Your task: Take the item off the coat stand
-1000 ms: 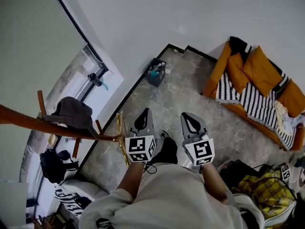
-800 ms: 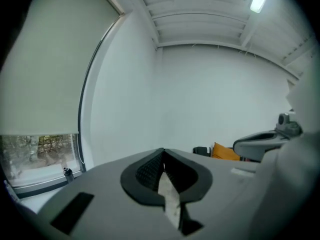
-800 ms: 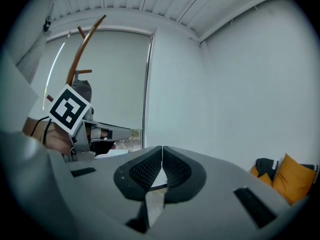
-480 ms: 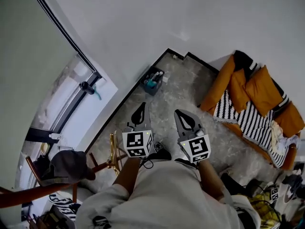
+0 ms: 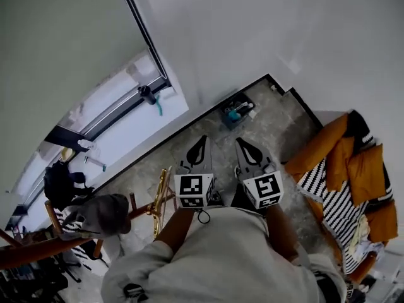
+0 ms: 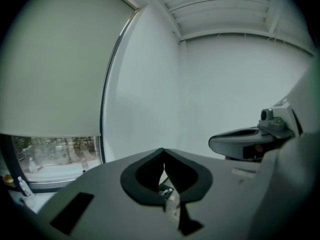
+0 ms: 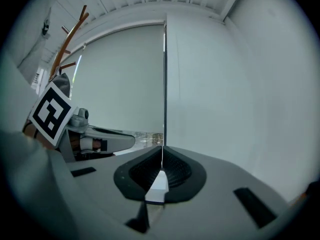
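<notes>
My left gripper (image 5: 201, 142) and right gripper (image 5: 242, 145) are both closed tight, holding nothing. At eight o'clock, a grey cap (image 5: 104, 213) sits on the coat stand (image 5: 38, 252).

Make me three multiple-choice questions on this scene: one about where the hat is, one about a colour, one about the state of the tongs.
1. In the head view, where is the grey hat?
A. On the coat stand, lower left
B. On the windowsill
C. On the floor

2. What colour are the sofa cushions?
A. Green
B. Orange
C. Blue

3. How are the left tongs and right tongs?
A. Both wide open
B. Left shut on the hat
C. Both shut, empty

Answers:
1 A, it sits on a peg there.
2 B, plainly orange in the head view.
3 C, each gripper view shows the jaws together with nothing between them.
</notes>
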A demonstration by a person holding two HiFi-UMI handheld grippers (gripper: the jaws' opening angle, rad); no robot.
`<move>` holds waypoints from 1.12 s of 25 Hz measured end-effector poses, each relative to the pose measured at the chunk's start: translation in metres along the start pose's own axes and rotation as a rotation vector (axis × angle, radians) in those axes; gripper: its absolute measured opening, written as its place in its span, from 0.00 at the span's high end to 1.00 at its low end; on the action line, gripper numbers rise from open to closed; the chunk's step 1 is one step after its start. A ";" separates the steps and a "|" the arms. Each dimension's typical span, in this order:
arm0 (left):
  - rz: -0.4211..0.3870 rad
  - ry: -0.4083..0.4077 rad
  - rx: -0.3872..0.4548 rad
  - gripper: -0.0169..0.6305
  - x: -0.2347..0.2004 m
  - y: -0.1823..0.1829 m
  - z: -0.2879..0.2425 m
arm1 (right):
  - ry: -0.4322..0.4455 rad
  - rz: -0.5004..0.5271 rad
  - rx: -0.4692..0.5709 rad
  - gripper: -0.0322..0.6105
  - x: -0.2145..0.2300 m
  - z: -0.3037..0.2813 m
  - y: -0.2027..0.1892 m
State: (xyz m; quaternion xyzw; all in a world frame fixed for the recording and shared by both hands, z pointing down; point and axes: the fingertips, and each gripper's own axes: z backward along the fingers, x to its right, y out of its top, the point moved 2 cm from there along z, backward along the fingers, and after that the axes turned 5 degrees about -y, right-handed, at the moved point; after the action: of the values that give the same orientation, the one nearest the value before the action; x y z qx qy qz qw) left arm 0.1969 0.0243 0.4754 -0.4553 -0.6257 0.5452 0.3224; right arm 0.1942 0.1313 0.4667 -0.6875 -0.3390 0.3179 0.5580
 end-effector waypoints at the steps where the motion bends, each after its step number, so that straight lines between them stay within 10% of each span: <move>1: 0.013 0.046 0.002 0.96 -0.013 0.000 0.000 | 0.050 0.006 0.000 0.94 -0.005 -0.016 0.003; 13: 0.132 0.541 0.038 0.96 -0.121 0.010 0.021 | 0.512 0.106 0.012 0.94 -0.048 -0.138 0.036; 28: 0.234 1.062 0.028 0.96 -0.102 -0.023 0.148 | 1.122 0.156 0.080 0.94 -0.173 -0.120 0.043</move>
State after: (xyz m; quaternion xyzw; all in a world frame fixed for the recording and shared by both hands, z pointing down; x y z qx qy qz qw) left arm 0.0968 -0.1271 0.4782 -0.7305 -0.3143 0.2807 0.5374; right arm 0.1987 -0.0839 0.4553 -0.7525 0.0735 -0.0435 0.6531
